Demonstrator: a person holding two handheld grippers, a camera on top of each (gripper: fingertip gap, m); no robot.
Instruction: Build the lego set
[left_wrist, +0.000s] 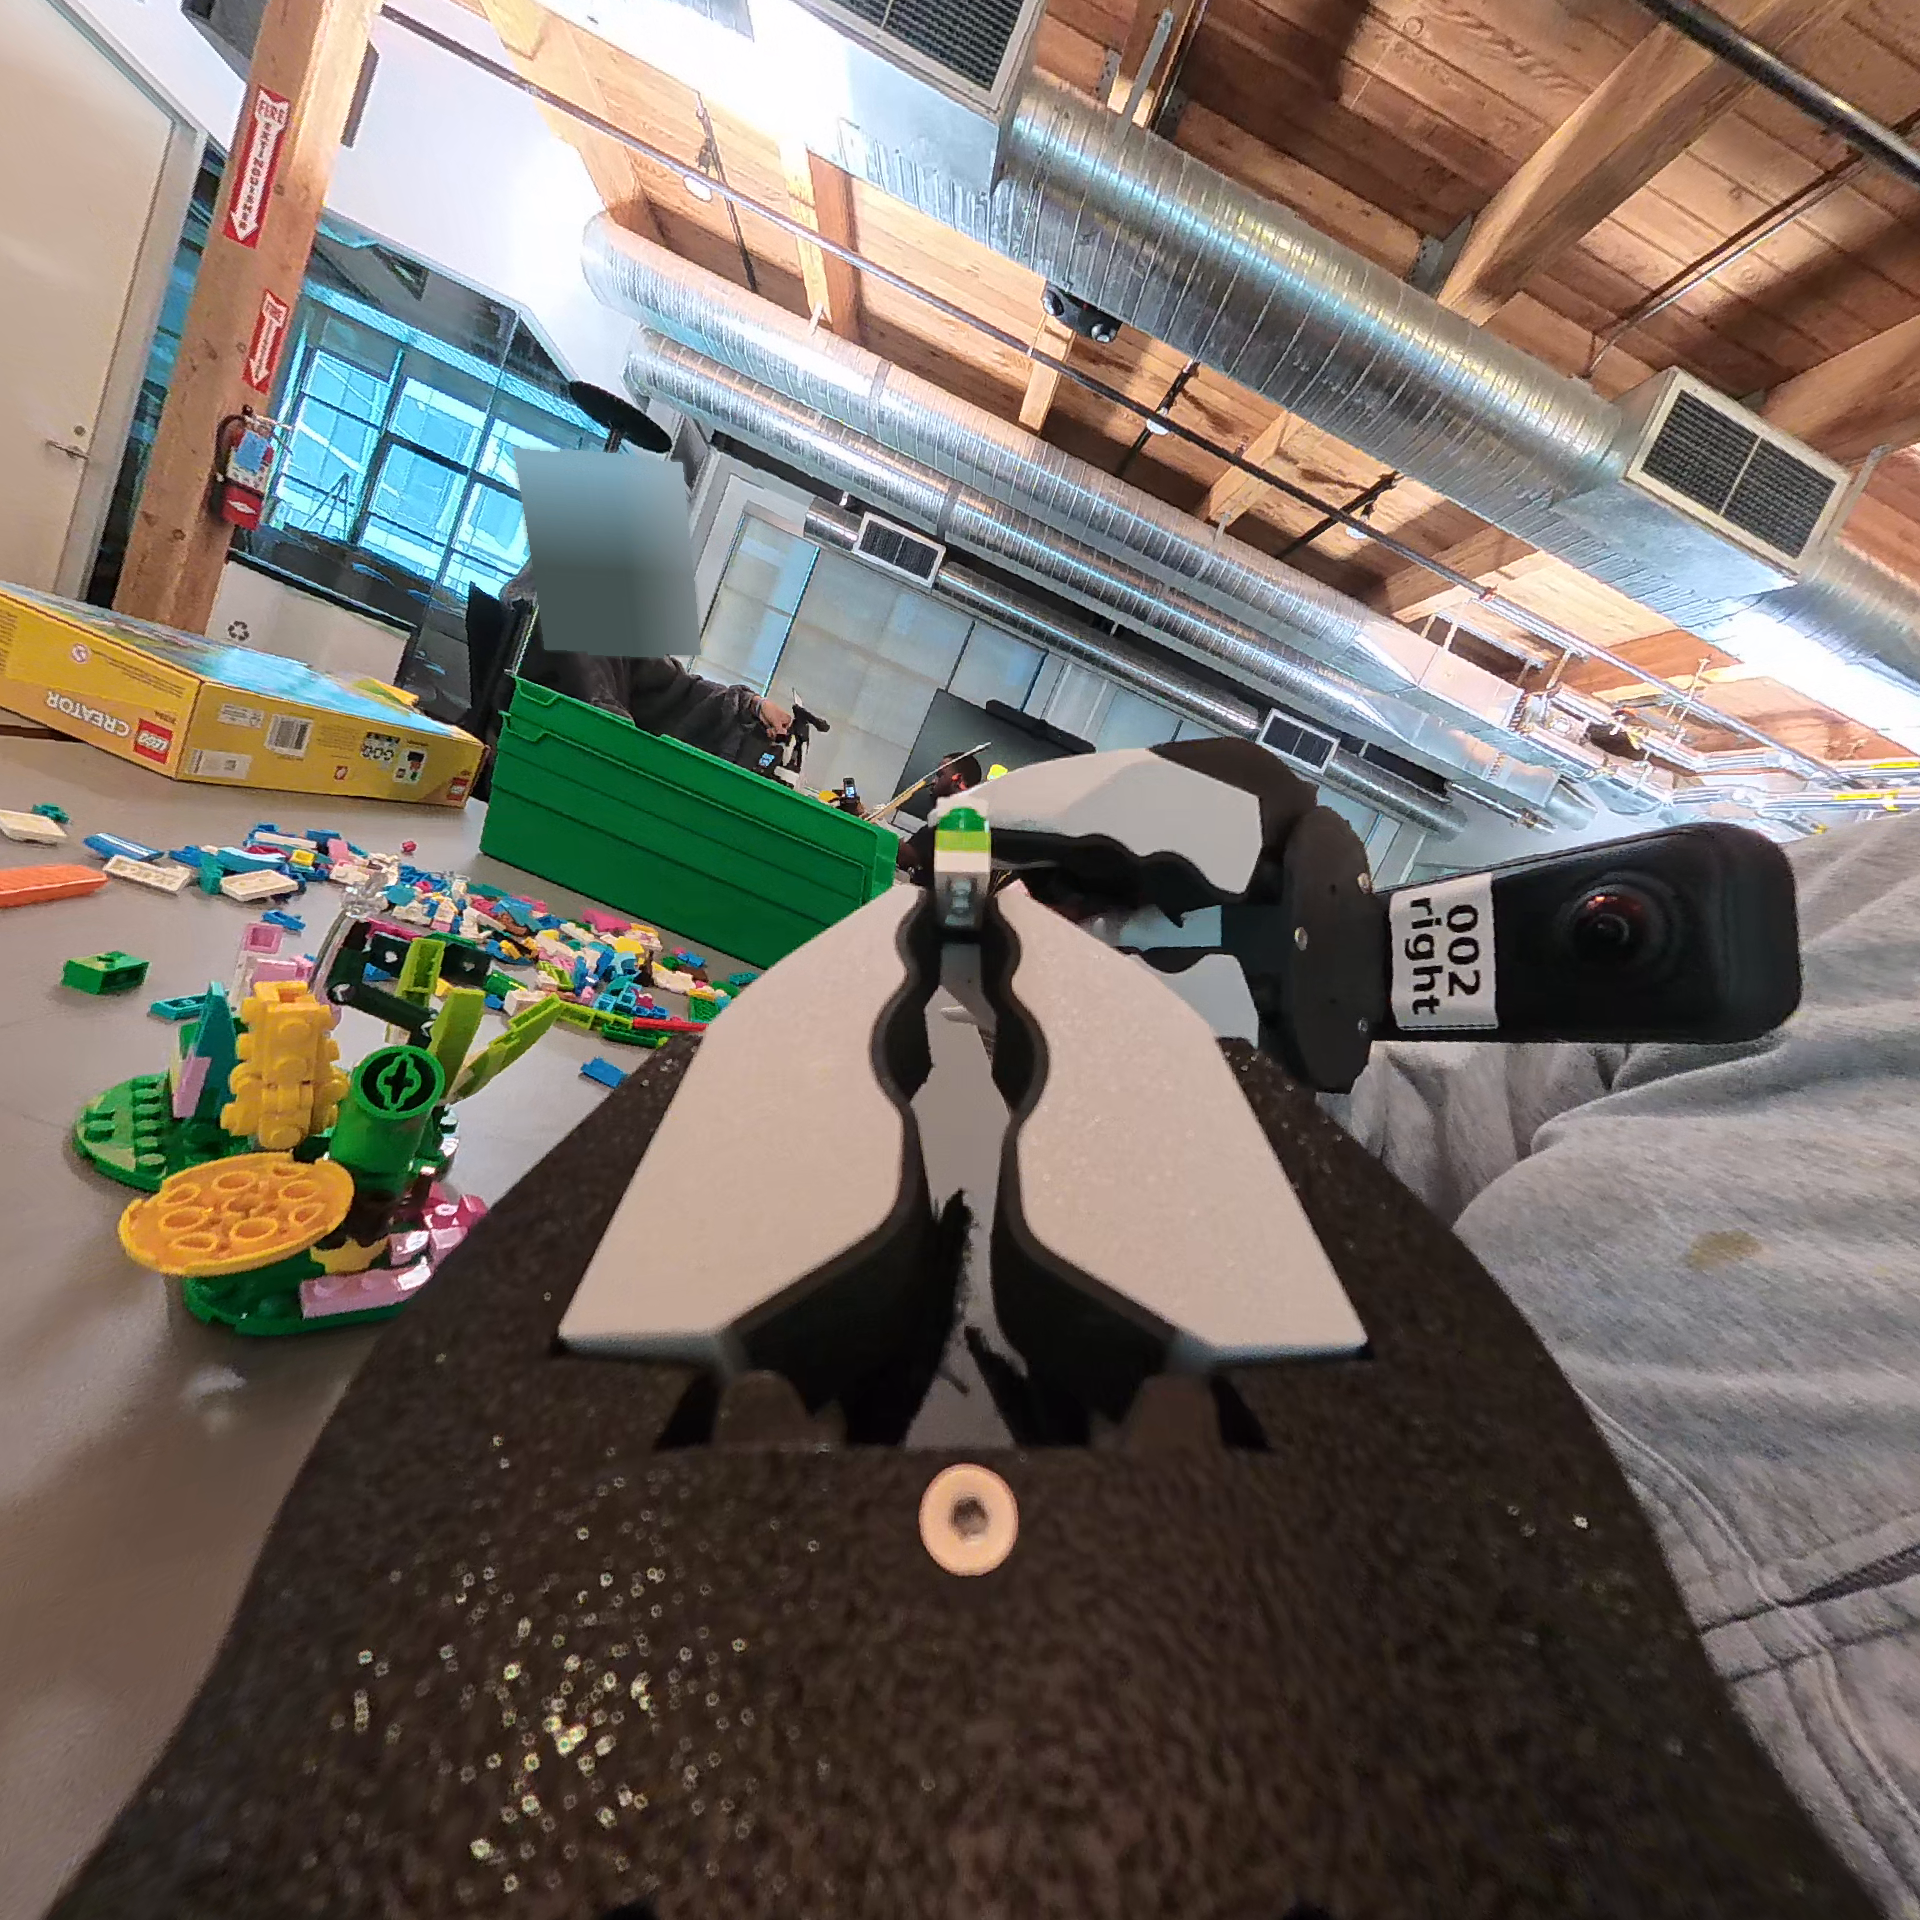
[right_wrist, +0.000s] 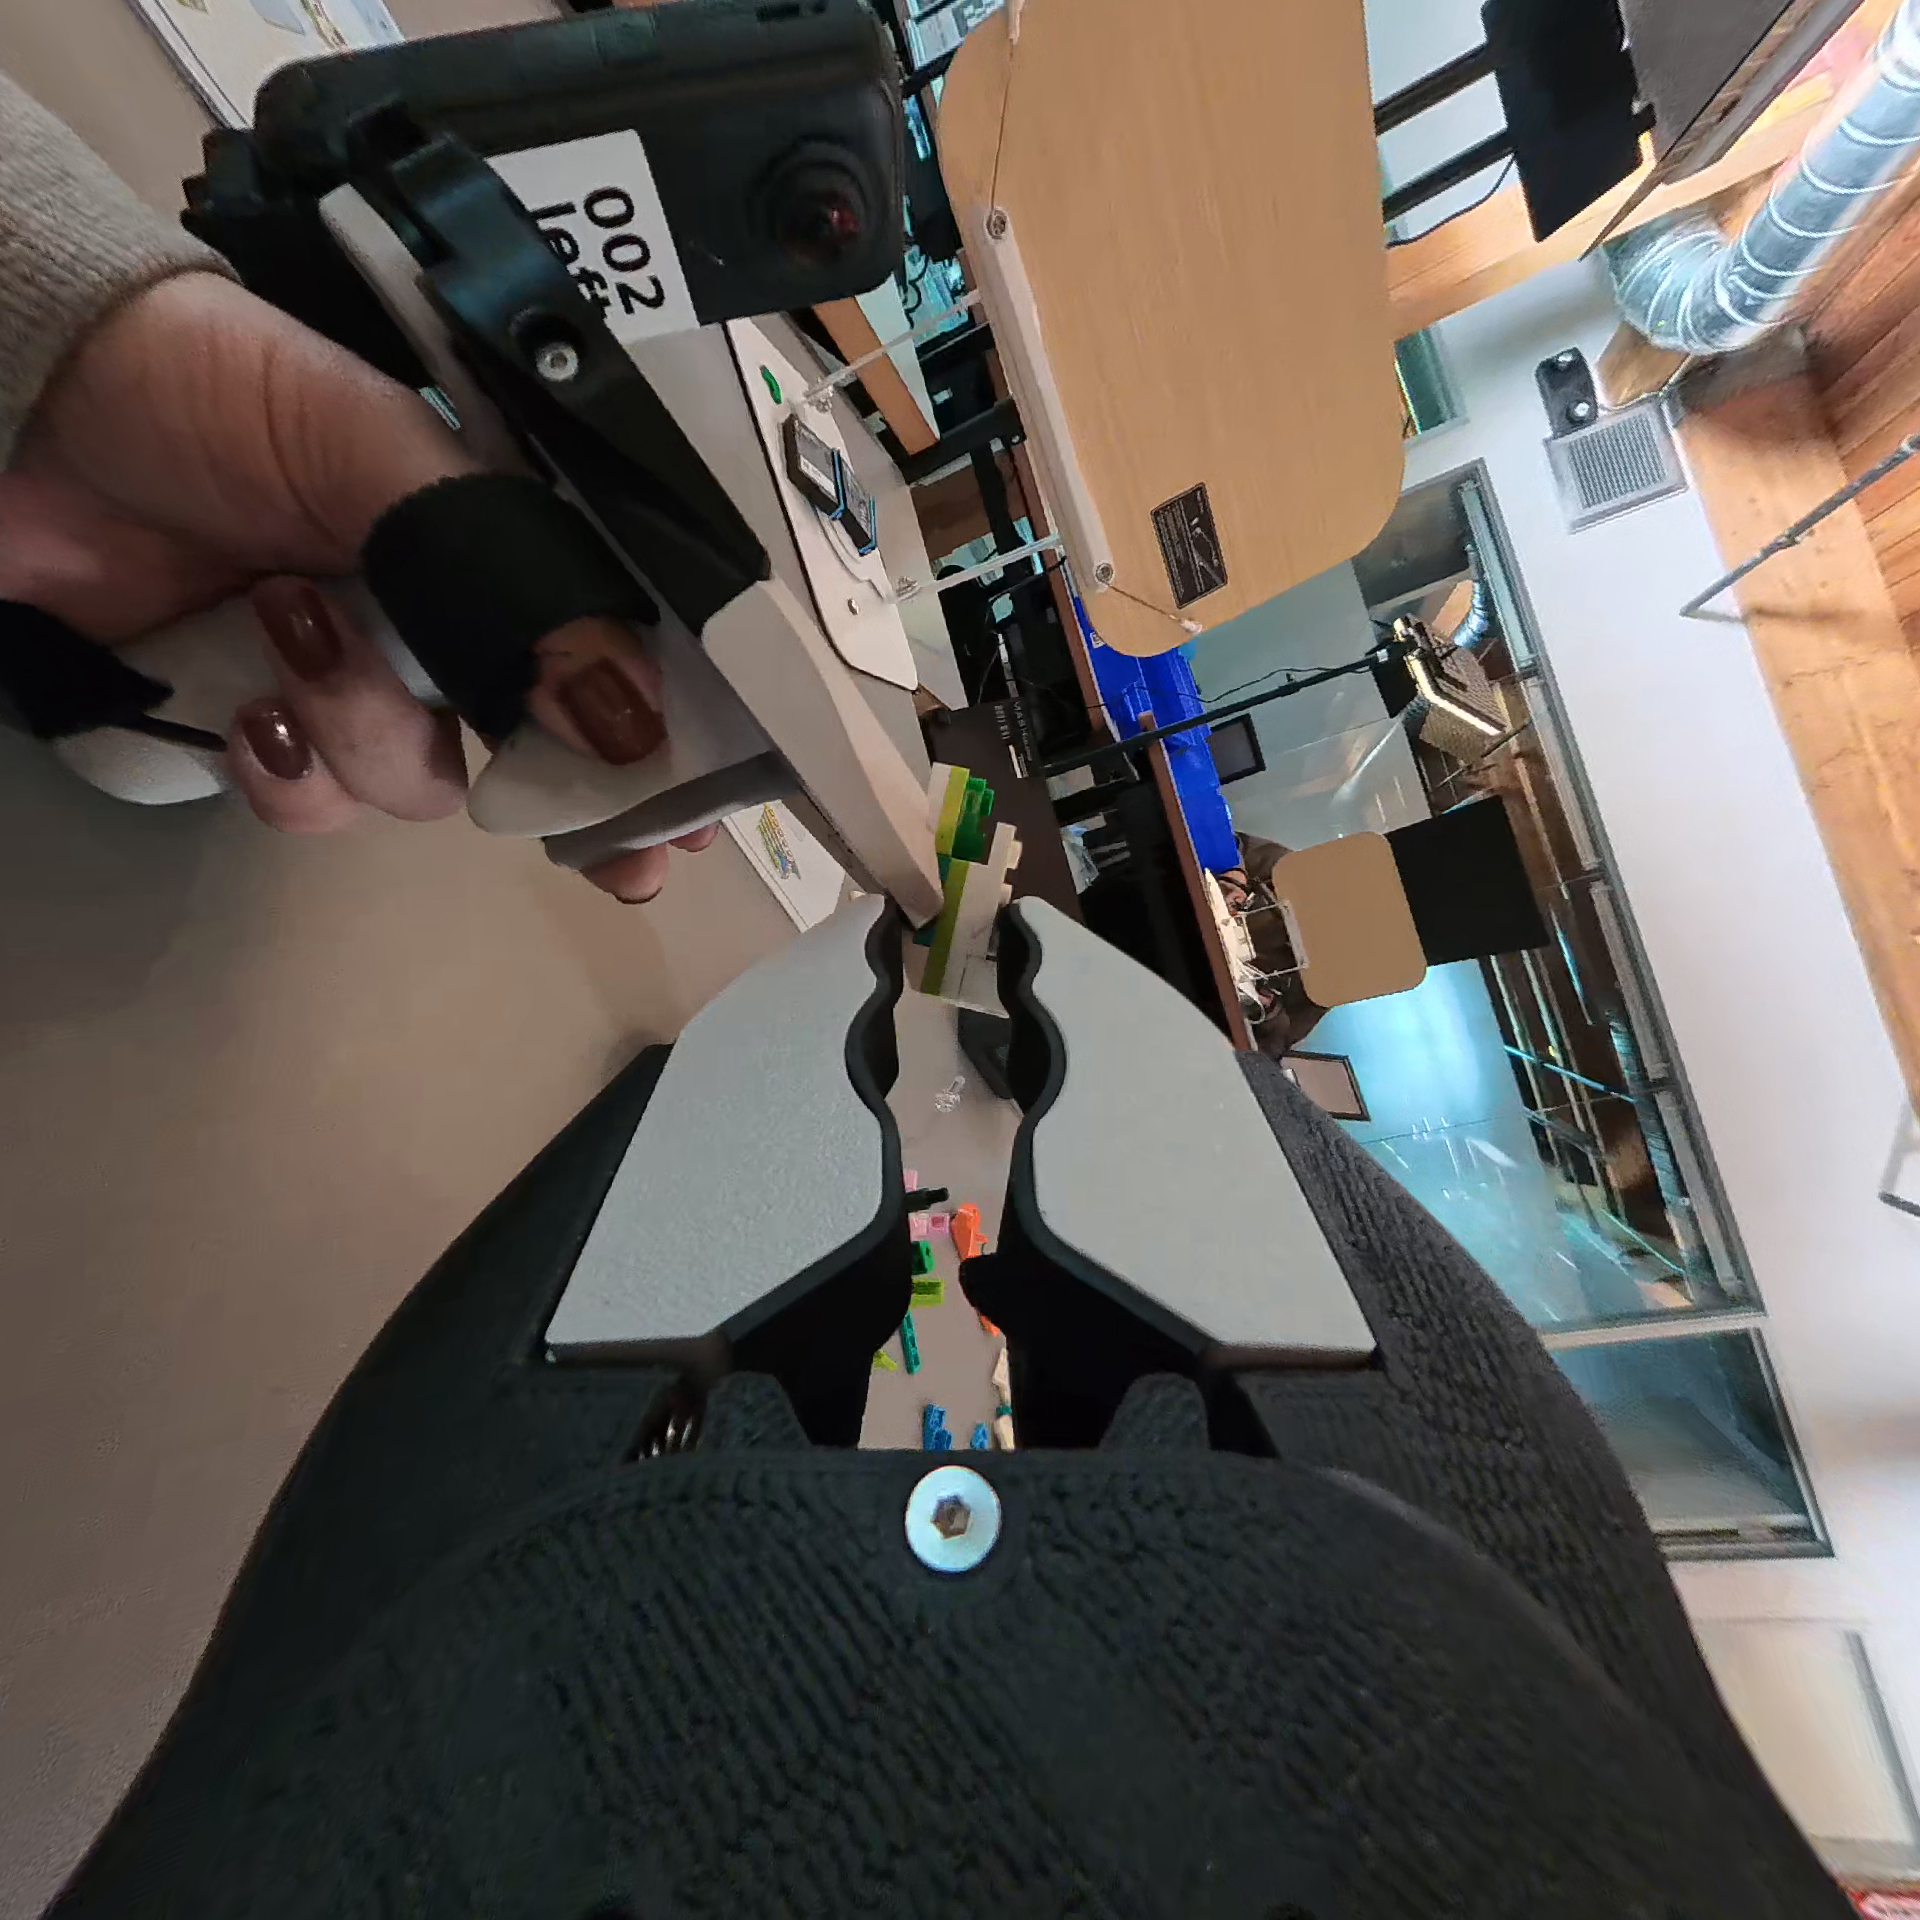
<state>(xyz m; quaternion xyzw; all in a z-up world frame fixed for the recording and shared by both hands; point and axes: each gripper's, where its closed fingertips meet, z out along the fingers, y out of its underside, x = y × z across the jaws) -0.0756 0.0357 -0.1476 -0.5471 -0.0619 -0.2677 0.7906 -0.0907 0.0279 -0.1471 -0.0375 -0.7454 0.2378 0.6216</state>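
Grippers meet in mid-air above the table (left_wrist: 145, 1475): your left gripper (left_wrist: 961, 914) pinches a small white-and-green brick stack (left_wrist: 961, 852), your right gripper (right_wrist: 948, 951) clamps the same stack, while loose bricks (left_wrist: 499, 935) lie scattered beside the flower model (left_wrist: 281, 1143).

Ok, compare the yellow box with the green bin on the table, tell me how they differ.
The yellow box is a closed, printed cardboard carton lying flat and low; the green bin is plain ribbed plastic, open-topped and standing taller. The yellow box sits farther back on the left; the green bin is nearer the left gripper. Both rest on the table behind the loose bricks.
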